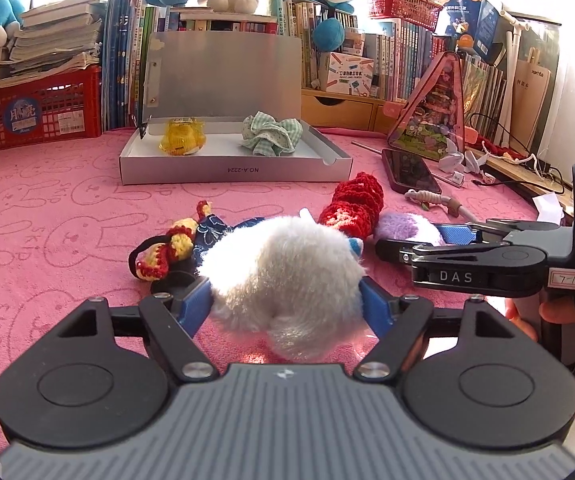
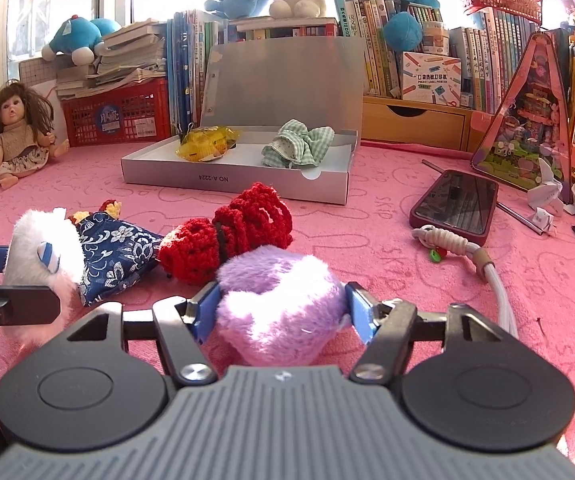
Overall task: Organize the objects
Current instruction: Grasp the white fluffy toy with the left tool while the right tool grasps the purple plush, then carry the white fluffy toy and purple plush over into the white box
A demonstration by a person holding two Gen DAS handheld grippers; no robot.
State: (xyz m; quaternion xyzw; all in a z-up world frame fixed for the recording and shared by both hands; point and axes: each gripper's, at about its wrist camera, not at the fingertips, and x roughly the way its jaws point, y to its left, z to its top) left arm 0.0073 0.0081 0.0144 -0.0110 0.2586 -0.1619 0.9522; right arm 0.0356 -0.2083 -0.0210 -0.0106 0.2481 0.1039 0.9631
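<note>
2 grippers, each closed on a fluffy toy on the pink rabbit-print cloth [image 1: 67, 216].
The left gripper [image 1: 287, 304] clamps the white fluffy plush [image 1: 283, 272]; the right gripper [image 2: 283, 312] clamps the lilac fluffy plush [image 2: 279, 308]. Beyond them lies the open grey cardboard box [image 2: 223, 179].

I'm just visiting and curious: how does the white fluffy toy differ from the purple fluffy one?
The white fluffy toy sits between the left gripper fingers; the purple fluffy toy sits between the right gripper fingers. The white one shows a small blue-and-white striped tab; the purple one shows none, only paler patches. The white one touches the blue flowered pouch; the purple one lies by the red crochet piece. Both are soft, furry, and resting on the pink cloth.
</note>
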